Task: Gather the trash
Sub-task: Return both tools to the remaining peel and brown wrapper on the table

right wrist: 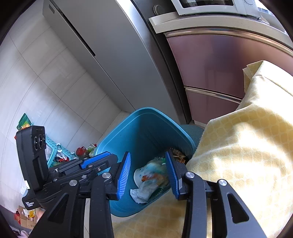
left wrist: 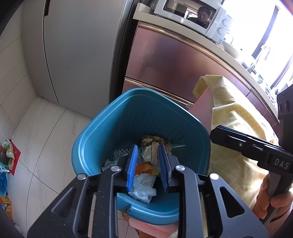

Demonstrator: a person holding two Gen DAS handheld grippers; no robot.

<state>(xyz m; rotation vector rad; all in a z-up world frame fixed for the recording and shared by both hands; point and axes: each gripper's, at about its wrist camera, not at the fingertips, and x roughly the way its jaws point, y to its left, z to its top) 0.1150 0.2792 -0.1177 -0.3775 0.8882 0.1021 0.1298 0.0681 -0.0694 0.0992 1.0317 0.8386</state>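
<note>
A teal waste bin (left wrist: 137, 92) (right wrist: 146, 110) stands on the floor against a cloth-covered table. Inside it lie a crumpled white tissue (left wrist: 143, 189) (right wrist: 142, 192), a gold wrapper (left wrist: 153, 146) and a clear printed plastic wrapper (right wrist: 153, 174), which looks blurred. My left gripper (left wrist: 148, 148) hangs over the bin's mouth, open, its blue pads clear of the trash below. My right gripper (right wrist: 148, 153) is also above the bin, open wider, with nothing pressed between its pads. Each gripper shows side-on in the other's view: the right gripper (left wrist: 219, 131) and the left gripper (right wrist: 102, 158).
A yellow patterned cloth (left wrist: 230, 113) (right wrist: 247, 146) drapes the table to the right of the bin. Behind stand a grey fridge (left wrist: 78, 45), pink cabinet fronts (left wrist: 164, 60) and a microwave (left wrist: 192, 16). Wrappers and a teal basket (right wrist: 55, 152) lie on the floor at left. A hand (left wrist: 271, 199) holds the right gripper.
</note>
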